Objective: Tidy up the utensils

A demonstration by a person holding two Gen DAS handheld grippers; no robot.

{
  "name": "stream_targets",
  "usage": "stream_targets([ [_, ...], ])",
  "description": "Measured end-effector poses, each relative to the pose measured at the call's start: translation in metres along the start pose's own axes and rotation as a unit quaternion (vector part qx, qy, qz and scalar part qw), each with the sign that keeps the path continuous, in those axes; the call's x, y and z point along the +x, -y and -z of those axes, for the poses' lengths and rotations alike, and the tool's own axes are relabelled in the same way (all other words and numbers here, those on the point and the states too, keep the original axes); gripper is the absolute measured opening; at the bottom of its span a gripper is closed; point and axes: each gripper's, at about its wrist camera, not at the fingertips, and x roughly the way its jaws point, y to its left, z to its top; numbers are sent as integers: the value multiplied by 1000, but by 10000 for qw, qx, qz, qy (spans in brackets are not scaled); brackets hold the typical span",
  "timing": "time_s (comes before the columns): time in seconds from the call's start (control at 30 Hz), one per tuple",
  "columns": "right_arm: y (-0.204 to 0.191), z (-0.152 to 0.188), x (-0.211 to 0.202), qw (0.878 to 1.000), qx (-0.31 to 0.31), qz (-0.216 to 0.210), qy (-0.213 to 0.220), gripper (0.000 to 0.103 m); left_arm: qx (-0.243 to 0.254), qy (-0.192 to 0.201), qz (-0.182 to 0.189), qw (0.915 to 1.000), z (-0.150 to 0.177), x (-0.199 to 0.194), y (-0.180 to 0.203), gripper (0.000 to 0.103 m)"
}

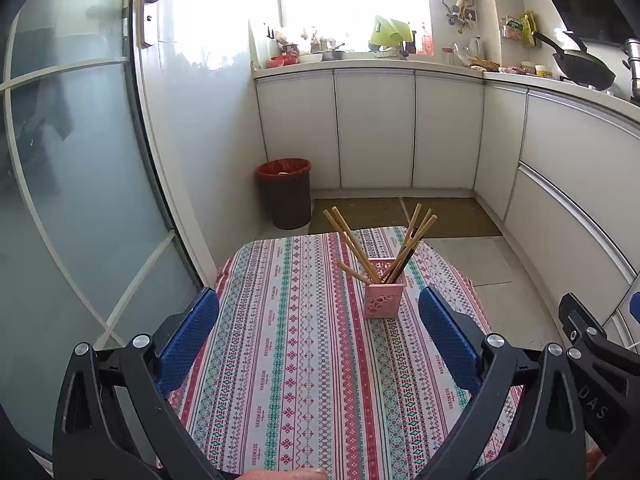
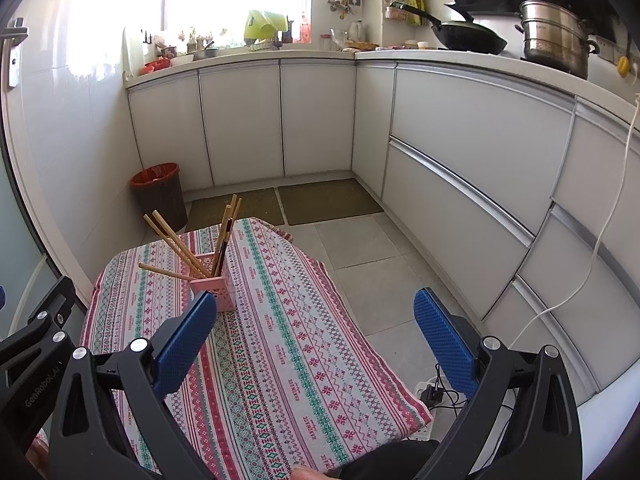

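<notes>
Chopsticks splayed in pink holder, collected upright | my left gripper and right gripper both spread wide, empty, held back | tablecloth otherwise bare.

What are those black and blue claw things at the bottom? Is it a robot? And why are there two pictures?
No robot: a person holds a grabbing tool in each hand, and each tool carries a camera looking forward. One picture comes from the left gripper, the other from the right gripper. Both have their blue jaws wide apart and hold nothing. On the patterned tablecloth stands a pink holder with wooden chopsticks leaning in it. Behind are kitchen cabinets and a red bin.
</notes>
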Motion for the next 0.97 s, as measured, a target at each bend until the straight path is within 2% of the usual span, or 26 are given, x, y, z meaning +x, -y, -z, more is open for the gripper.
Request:
stream_targets([
  [0.33,0,-1,1,10000,15,-9,-1,96,-8,24,-29,10000,0,0,0,96],
  [0.53,0,0,2,10000,15,-18,-30,96,66,189,38,9998,2,-1,2,87],
  [0.63,0,0,2,10000,18,-13,-32,96,84,277,18,9996,1,-3,2,87],
  [0.73,1,0,2,10000,38,-19,-20,96,-44,233,37,9997,0,-3,-1,95],
  [0.97,2,0,1,10000,72,-37,-10,96,-64,201,55,9998,0,-4,-1,96],
])
